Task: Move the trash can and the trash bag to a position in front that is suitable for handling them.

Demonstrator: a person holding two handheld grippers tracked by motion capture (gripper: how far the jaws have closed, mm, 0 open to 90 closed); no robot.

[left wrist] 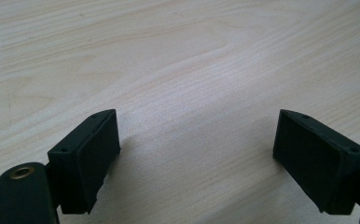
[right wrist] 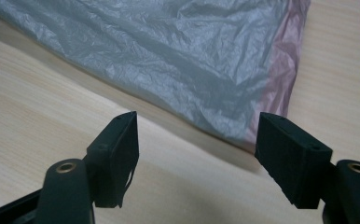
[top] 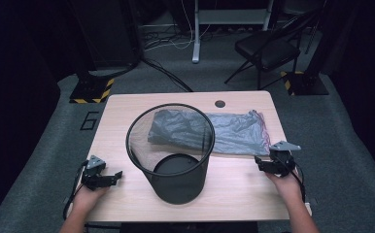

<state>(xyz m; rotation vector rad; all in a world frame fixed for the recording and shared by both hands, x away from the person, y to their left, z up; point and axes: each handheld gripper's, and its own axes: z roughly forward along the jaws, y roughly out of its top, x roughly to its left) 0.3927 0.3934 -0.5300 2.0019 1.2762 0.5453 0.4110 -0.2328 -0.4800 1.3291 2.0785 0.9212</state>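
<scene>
A: Where is the bag lying?

B: The grey plastic bag (top: 224, 131) is lying flat and crumpled on the far half of the worktop (top: 244, 189), with its pink-edged end pointing toward the right side. Part of it is showing through the mesh of the bin.

A: And the bin?

B: The black wire bin (top: 172, 155) is standing upright in the middle of the worktop, in front of the bag and just overlapping it in the high view. Whether the two are touching, I cannot tell.

A: What is the right tool doing?

B: The right tool (top: 265, 164) is sitting in the person's right hand (top: 287, 182) near the right edge, just short of the bag's near corner. In the right gripper view its jaws are standing apart with nothing between them; the bag's pink hem (right wrist: 280, 84) is lying just beyond them.

A: And the left one?

B: The left tool (top: 110, 177) is resting low at the near left of the worktop, held in the left hand (top: 86, 196), well apart from the bin. In the left gripper view its jaws are standing wide apart over bare wood.
</scene>
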